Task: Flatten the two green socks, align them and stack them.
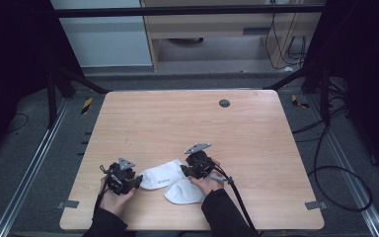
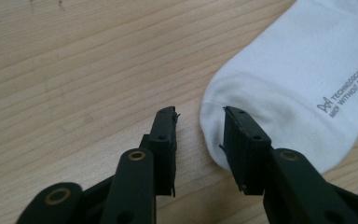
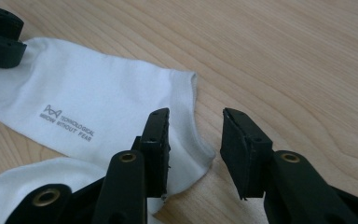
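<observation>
Where jaws meet it, white sock [image 1: 160, 177] (grey lettering) lies flat.

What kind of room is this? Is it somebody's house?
Probably not a house; it looks like a lab or workshop. A bare square wooden table stands inside a black metal frame, with loose black cables on the grey carpet floor.

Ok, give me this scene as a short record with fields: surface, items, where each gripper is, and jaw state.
surface: wooden table
items: two white socks, printed sock lying partly over plain sock
left gripper: at the rounded end of the printed sock, jaws either side of its edge, pads not pressing
right gripper: at the printed sock's other end, one jaw over the fabric, one over bare wood
jaw state: both part open, nothing gripped
</observation>
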The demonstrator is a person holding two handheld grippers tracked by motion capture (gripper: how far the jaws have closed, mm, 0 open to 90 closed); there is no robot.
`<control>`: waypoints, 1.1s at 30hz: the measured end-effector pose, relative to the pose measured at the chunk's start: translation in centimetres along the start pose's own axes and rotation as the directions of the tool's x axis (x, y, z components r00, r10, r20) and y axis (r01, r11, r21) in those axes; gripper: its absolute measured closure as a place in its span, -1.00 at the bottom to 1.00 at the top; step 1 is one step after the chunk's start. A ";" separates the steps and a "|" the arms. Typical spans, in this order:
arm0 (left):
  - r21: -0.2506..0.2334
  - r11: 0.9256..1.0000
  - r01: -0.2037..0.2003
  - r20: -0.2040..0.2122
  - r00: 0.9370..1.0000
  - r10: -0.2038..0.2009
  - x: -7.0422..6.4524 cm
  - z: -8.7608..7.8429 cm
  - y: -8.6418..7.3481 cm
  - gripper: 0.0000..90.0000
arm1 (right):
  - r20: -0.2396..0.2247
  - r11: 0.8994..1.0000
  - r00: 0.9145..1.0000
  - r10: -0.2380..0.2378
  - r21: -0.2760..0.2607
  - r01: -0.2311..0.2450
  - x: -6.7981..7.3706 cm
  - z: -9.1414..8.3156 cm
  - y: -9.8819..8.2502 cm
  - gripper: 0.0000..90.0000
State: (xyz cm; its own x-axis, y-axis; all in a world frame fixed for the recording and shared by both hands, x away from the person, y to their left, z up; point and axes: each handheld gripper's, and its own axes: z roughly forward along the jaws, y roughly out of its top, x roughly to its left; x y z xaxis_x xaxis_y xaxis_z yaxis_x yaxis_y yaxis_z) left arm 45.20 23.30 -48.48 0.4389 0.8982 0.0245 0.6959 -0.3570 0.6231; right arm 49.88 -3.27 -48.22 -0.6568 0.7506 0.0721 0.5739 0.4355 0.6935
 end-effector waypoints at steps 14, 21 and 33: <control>0.032 0.999 0.023 0.011 1.000 -0.023 -0.7 0.2 0.4 0.92 | 0.013 0.998 1.000 0.000 0.064 -0.001 0.4 1.0 -0.2 0.78; 0.021 0.999 0.049 0.010 0.999 -0.050 -0.3 0.1 0.5 0.98 | 0.018 0.999 1.000 0.024 0.038 -0.025 0.4 0.9 0.0 0.92; -0.168 0.982 0.083 0.041 0.996 -0.077 -0.3 -3.4 2.0 0.99 | 0.027 0.986 0.999 0.026 -0.166 -0.021 0.5 -2.7 1.9 0.92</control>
State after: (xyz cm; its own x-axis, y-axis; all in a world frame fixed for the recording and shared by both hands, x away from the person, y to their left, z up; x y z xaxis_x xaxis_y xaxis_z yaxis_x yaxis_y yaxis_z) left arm 44.47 23.20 -44.57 0.4073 0.9116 -0.0556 0.6245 -0.2336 0.7452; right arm 49.32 -3.39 -44.98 -0.6283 0.7748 0.0703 0.4985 0.3315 0.8010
